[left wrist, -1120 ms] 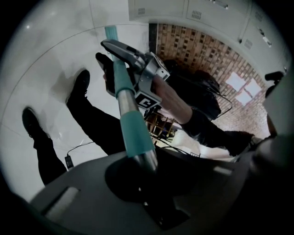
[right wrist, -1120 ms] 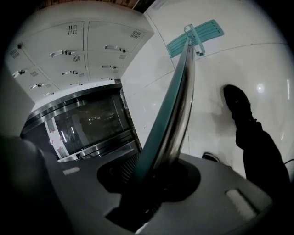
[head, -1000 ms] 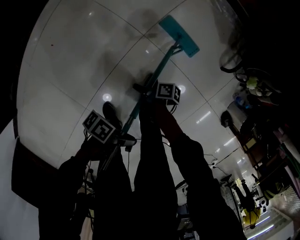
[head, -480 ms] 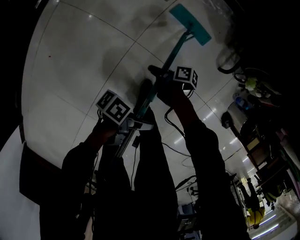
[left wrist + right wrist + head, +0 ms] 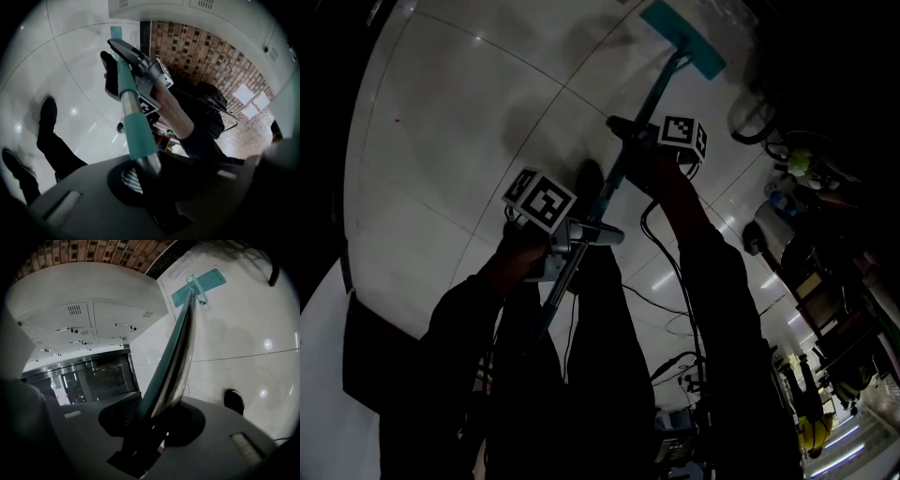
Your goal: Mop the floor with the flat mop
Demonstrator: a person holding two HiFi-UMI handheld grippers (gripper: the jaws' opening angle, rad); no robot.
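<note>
The flat mop has a teal head lying on the glossy white tiled floor at the top of the head view, with a teal and metal pole running down toward me. My right gripper is shut on the pole higher up; my left gripper is shut on it lower down. In the right gripper view the pole rises from the jaws to the mop head. The left gripper view shows the pole's teal grip held in the jaws, with the right gripper further along.
A person's dark shoe and legs stand by the pole. Clutter, cables and shelving crowd the right side. White lockers and a brick wall border the floor. A dark mat lies at lower left.
Both grippers have moved up and away with the pole. The mop head has slid farther across the floor toward the top right of the head view.
</note>
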